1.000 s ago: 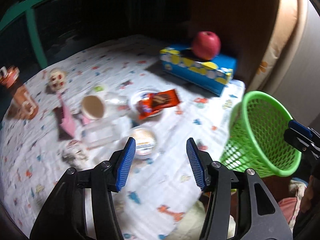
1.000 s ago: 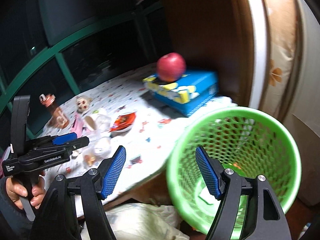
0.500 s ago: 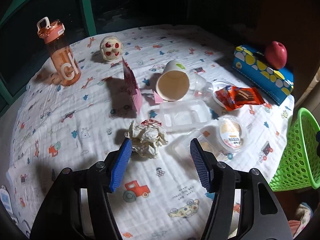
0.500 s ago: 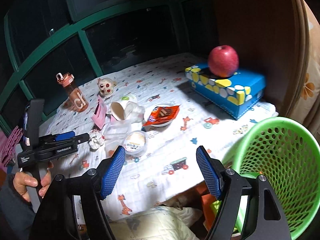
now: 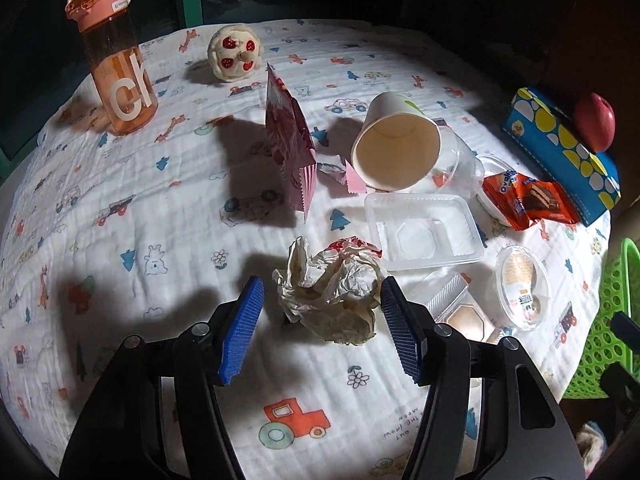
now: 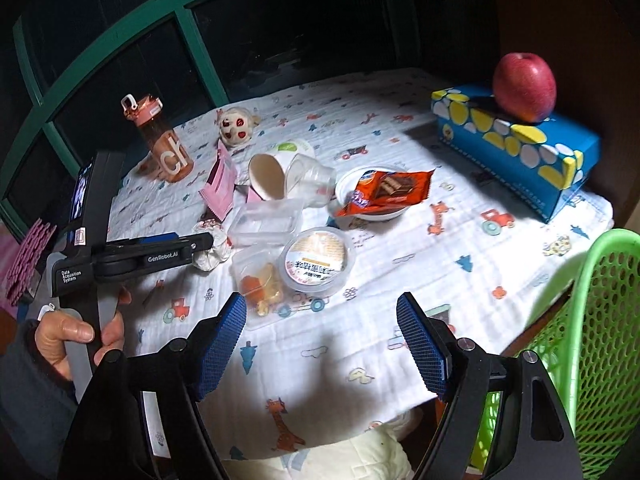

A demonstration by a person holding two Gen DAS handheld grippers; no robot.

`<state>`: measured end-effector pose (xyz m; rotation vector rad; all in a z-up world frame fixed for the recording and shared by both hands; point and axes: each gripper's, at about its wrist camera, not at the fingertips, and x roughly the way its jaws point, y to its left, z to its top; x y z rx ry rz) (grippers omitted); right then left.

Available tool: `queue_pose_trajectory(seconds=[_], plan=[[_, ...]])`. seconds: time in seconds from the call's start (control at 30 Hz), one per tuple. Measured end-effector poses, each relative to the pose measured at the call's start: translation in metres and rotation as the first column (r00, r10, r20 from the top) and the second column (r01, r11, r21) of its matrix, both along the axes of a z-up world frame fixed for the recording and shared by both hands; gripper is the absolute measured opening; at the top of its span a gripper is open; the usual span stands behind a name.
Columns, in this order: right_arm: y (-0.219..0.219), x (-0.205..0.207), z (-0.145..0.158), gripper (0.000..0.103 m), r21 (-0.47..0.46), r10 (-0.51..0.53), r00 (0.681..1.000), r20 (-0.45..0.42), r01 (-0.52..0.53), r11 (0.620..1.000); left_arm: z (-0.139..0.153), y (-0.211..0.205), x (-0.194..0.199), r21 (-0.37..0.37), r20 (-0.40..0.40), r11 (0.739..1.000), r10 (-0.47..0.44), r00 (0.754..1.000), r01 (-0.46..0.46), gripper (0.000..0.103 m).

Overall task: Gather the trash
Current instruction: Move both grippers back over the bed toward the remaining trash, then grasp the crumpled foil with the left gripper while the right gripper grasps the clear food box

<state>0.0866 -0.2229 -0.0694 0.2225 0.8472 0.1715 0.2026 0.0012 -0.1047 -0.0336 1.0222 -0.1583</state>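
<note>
A crumpled paper wrapper point(image 5: 332, 294) lay near the tabletop's near edge, between the wide-open blue pads of the left gripper point(image 5: 320, 330), untouched. Just behind it sat a clear plastic tray point(image 5: 422, 232), with an orange "Ovaltine" packet point(image 5: 528, 198) toward the right edge. The right gripper point(image 6: 322, 346), empty, jaws wide, hovered beside the green basket point(image 6: 600, 320). The left tool read "GenRobot.AI".

Apple point(image 6: 524, 86) on tissue box point(image 6: 516, 148)
</note>
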Motion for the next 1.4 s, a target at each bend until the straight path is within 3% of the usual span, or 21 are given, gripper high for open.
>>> queue_pose_trajectory(seconds=[0.33,0.5,0.83,1.1,1.4], plan=[[0.014,0.017,-0.020,0.075,-0.003,0.015,0.999,-0.045,-0.015,1.000,-0.004,0.000,0.000,-0.042,0.004,0.999,-0.034,0.999,0.034,0.058],[0.011,0.020,-0.022,0.075,0.002,0.010,0.999,-0.050,-0.010,1.000,-0.001,-0.001,0.000,-0.043,0.021,0.998,-0.042,0.999,0.043,0.047],[0.032,0.024,-0.037,0.074,0.027,0.105,0.990,-0.089,-0.103,0.994,0.006,-0.004,-0.008,-0.017,0.047,0.998,-0.059,0.997,0.060,0.028],[0.061,0.045,-0.056,0.064,0.015,0.185,0.976,-0.112,-0.185,0.983,0.018,0.010,-0.019,-0.067,0.061,0.996,-0.052,0.997,0.056,0.027],[0.084,0.065,-0.064,0.063,-0.055,0.197,0.976,-0.090,-0.202,0.978,0.023,0.025,-0.023,-0.097,0.061,0.995,-0.030,0.998,0.036,0.027]])
